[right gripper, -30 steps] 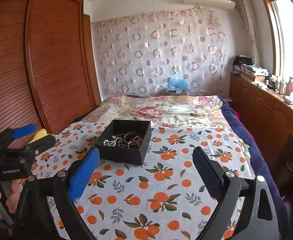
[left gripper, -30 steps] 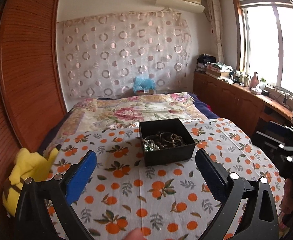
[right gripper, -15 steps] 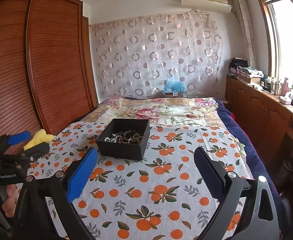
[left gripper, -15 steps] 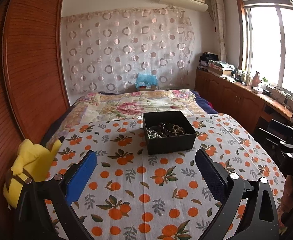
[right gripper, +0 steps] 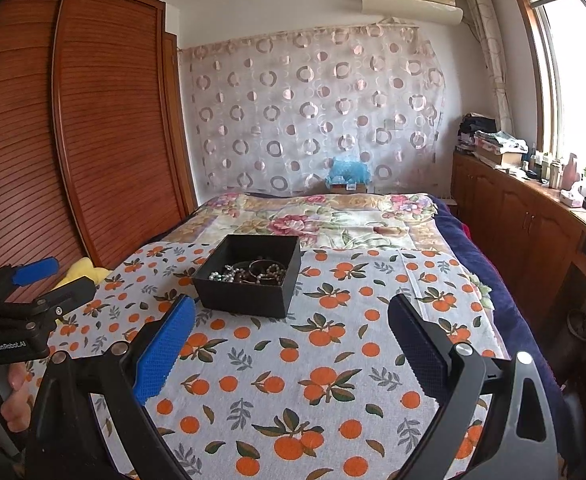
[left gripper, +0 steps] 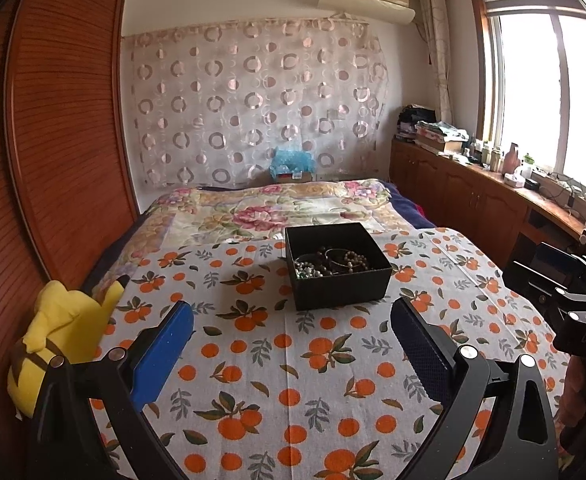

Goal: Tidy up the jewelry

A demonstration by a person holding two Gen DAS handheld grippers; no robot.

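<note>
My left gripper [left gripper: 292, 330] and right gripper [right gripper: 291, 322] gape released; black box [left gripper: 339, 278] (beads inside) sits at twelve o'clock.

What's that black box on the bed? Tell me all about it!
The black box is a small, square, open-topped container with no lid in sight, matte and dark like stiff card. It sits flat and upright on the orange-print cloth spread over the bed. Inside lies a tangled heap of jewelry: pale bead strings, darker bead strands and thin bangles. Neither claw touches it; both are open and short of it.
</note>
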